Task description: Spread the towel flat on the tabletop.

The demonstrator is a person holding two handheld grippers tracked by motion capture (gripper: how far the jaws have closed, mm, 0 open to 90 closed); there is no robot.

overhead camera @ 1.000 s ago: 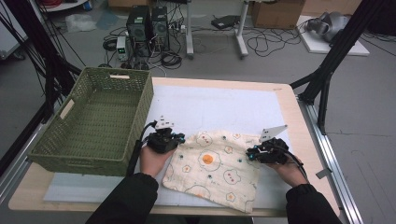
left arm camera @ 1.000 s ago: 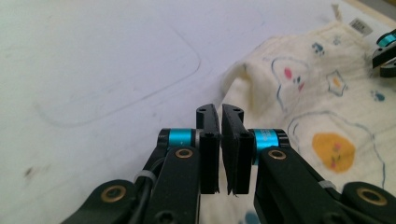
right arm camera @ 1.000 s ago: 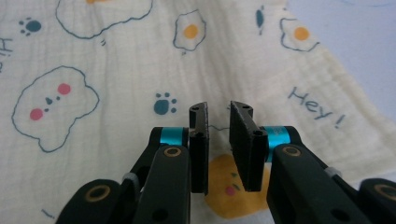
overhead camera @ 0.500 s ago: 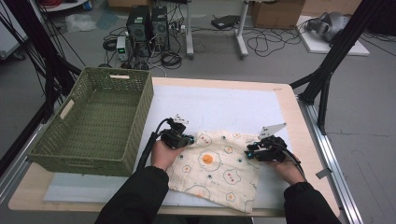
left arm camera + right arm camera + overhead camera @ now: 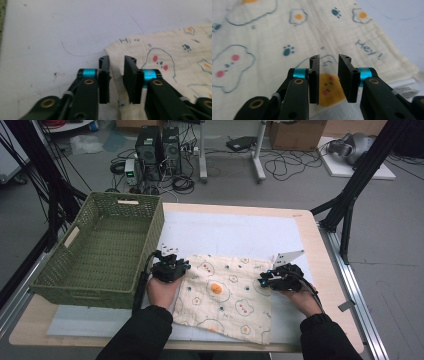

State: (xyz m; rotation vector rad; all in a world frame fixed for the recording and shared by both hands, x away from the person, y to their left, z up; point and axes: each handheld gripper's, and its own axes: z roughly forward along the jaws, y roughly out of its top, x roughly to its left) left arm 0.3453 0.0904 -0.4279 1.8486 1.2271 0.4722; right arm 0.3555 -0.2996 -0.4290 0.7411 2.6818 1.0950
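Note:
A cream cloth (image 5: 225, 295) printed with fried eggs and clouds lies spread flat on the white mat (image 5: 235, 230). My left gripper (image 5: 186, 266) is at its far left corner. In the left gripper view the jaws (image 5: 116, 58) have just been opening and stand apart, with the cloth's edge (image 5: 162, 50) lying loose between them. My right gripper (image 5: 262, 281) rests at the cloth's right edge. Its jaws (image 5: 329, 58) have also been opening and hang apart just above the cloth (image 5: 274, 37), near a "Hey!" print, pressing on nothing.
A green woven basket (image 5: 125, 201) stands on the left of the table, close to my left hand. The wooden table edge (image 5: 320, 265) runs along the right. Black frame legs, cables and computer cases are on the floor beyond.
My left gripper reached right onto the cloth's corner, then drew back a little to the left, and its jaws came apart. The right hand stayed in place.

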